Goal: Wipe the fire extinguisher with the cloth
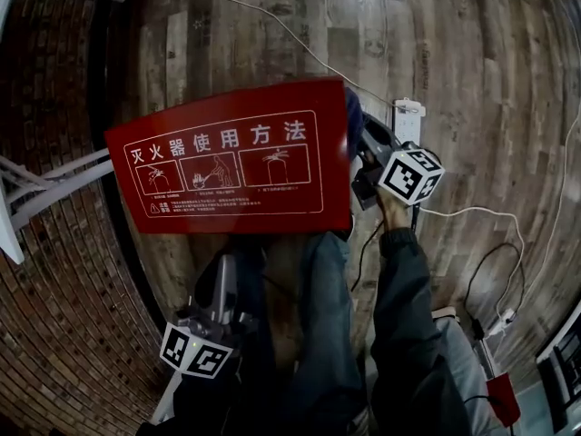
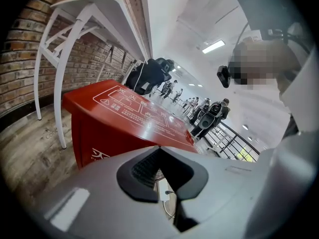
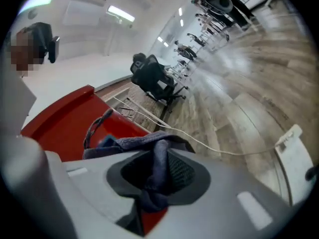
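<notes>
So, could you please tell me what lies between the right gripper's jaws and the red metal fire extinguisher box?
A blue-grey cloth, pinched in the right gripper, lies against the red box at its edge; the right gripper view shows it.

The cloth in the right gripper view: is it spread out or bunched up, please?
Bunched up: the blue cloth is pinched into a twisted fold between the right gripper's jaws.
</notes>
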A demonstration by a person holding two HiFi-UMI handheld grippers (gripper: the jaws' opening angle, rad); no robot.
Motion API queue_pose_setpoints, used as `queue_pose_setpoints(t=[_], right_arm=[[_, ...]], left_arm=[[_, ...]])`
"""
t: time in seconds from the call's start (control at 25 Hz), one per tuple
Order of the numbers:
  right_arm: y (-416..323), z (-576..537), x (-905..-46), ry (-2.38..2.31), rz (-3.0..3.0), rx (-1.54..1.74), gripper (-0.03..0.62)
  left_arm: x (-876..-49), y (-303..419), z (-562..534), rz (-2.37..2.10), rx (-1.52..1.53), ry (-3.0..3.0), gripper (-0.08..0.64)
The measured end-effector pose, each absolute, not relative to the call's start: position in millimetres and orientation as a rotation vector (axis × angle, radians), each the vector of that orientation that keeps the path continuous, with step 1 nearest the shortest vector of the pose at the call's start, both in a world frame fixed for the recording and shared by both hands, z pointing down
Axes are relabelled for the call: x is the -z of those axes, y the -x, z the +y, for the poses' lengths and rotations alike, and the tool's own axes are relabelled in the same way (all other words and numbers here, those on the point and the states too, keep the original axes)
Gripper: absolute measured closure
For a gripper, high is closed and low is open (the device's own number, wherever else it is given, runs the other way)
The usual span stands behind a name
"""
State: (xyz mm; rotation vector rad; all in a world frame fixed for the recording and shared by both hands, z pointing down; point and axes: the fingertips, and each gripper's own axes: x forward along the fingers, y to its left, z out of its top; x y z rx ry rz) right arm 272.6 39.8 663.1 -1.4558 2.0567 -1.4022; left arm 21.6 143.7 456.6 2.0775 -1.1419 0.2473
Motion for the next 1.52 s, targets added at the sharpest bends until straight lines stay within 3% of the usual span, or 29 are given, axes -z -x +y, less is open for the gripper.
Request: queue_pose_setpoints(t=[0.32,0.4,0.64,0.92,1.28,1.52], right_arm=[[-254,107,-805,1.528,1.688,2.087,0.502],[-259,102,-812,1.503,1.580,2.104,0.502],[-259,53,-678,1.303,1.924,1.673,0.502],[-250,109,-569,1.086,2.088,1.508,0.502],[-250,95,-407,1.888,2.508,0.767,0.502],[-164,21,-417,1.940,3.043,0.664,0.502]], left_arm=[[-461,-32,143,-1.171,-0.257,-2.076,0.563],[-455,-32,141,-1.187,-0.254,-2.084,0.563],[-432,-38,139,-1.158,-0.237,-2.102,0.563],[-427,-51,125,-1.046,-0.146,-2.127,0.563],[-404,22,78,-1.057,-0.132,-2.148,0.563],[-398,58,56,-1.061,-0.088,-2.135,0.563]])
